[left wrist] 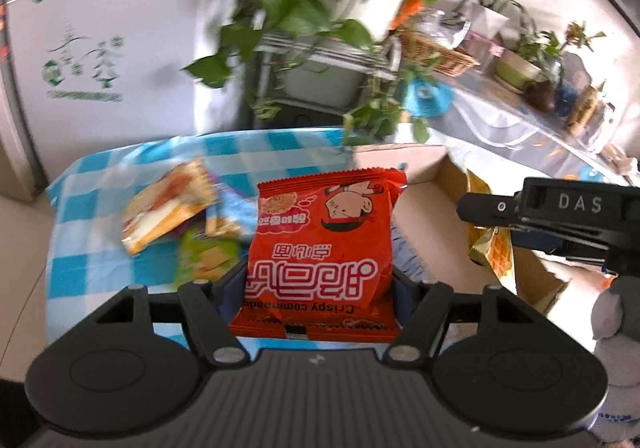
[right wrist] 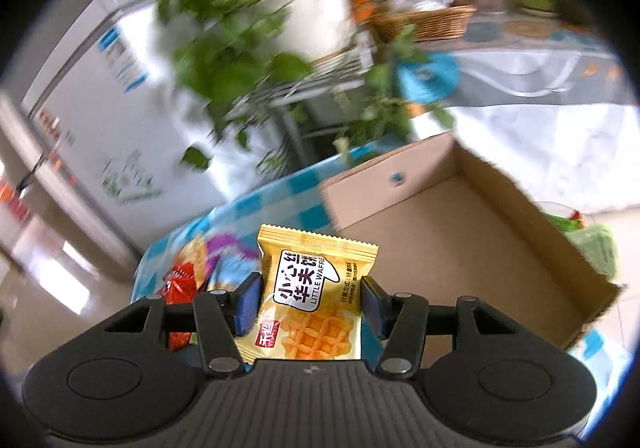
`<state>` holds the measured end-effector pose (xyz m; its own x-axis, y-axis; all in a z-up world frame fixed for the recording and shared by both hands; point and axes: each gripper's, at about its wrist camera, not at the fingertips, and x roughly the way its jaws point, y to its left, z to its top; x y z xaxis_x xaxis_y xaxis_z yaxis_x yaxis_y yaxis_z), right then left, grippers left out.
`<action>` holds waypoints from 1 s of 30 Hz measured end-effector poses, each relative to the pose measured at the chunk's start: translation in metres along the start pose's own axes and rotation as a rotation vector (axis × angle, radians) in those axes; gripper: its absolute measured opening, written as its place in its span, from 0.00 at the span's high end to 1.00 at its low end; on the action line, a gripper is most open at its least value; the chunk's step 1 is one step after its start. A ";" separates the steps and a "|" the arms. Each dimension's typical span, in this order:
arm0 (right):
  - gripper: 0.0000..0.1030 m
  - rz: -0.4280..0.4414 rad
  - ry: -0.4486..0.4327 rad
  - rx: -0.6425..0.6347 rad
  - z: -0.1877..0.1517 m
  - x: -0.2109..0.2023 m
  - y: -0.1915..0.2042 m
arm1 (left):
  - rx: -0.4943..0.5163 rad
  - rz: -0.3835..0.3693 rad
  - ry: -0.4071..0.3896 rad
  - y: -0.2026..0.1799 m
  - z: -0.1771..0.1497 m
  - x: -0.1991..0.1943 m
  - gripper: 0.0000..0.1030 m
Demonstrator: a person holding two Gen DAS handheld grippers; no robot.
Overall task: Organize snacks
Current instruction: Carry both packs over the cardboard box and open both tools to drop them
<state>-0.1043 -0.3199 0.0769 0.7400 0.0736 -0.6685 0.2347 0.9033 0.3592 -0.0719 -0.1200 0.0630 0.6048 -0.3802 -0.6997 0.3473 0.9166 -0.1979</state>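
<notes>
snacks are in both grippers at once. left gripper (left wrist: 318, 288) has its jaws partly closed on a red noodle-snack packet (left wrist: 324, 244), the blue pads pressing against both side edges of the bag; the packet stands upright between the fingers, its print upside down to the camera, lifted clear of the table. right gripper (right wrist: 310, 302) is likewise partly closed, holding a yellow waffle packet (right wrist: 316, 296) marked "little waffle", with the blue pads against its two sides and the bag standing up between them.

below the left gripper lies a blue-and-white checked tablecloth (left wrist: 80, 200). on it, left of the red packet, sits a small heap of other snack packets (left wrist: 172, 208): an orange-and-white one on top, a green one and a blue one partly under it, all blurred. just right of the red packet is an open cardboard box (left wrist: 432, 224), shallow and brown, resting on the same cloth. the right gripper shows in the left wrist view as a black tool at the right edge, with its yellow packet hanging over the box.

in the right wrist view the box (right wrist: 460, 232) fills the right half, and its floor looks bare where visible. behind the table stand a white fridge (left wrist: 100, 28), leafy potted plants (left wrist: 312, 0) on a rack, and a wicker basket (left wrist: 436, 52) on a counter.
</notes>
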 end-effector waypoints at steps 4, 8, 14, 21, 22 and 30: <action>0.43 -0.043 -0.030 0.091 0.009 -0.006 -0.026 | 0.015 -0.045 0.002 -0.024 0.010 0.014 0.33; 0.42 -0.083 -0.046 0.170 0.011 -0.011 -0.047 | 0.038 -0.074 0.024 -0.048 0.013 0.029 0.33; 0.42 -0.120 -0.066 0.246 0.014 -0.011 -0.064 | 0.053 -0.125 0.051 -0.080 0.016 0.053 0.33; 0.37 -0.162 -0.075 0.378 0.017 -0.010 -0.088 | 0.055 -0.146 0.088 -0.100 0.017 0.072 0.27; 0.37 -0.160 -0.076 0.392 0.017 -0.010 -0.090 | 0.060 -0.141 0.080 -0.101 0.018 0.070 0.25; 0.30 -0.151 -0.092 0.401 0.017 -0.013 -0.090 | 0.070 -0.125 0.039 -0.085 0.031 0.053 0.23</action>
<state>-0.1242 -0.4091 0.0639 0.7275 -0.1005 -0.6787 0.5569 0.6643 0.4986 -0.0473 -0.2214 0.0642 0.5262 -0.4842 -0.6991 0.4682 0.8512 -0.2371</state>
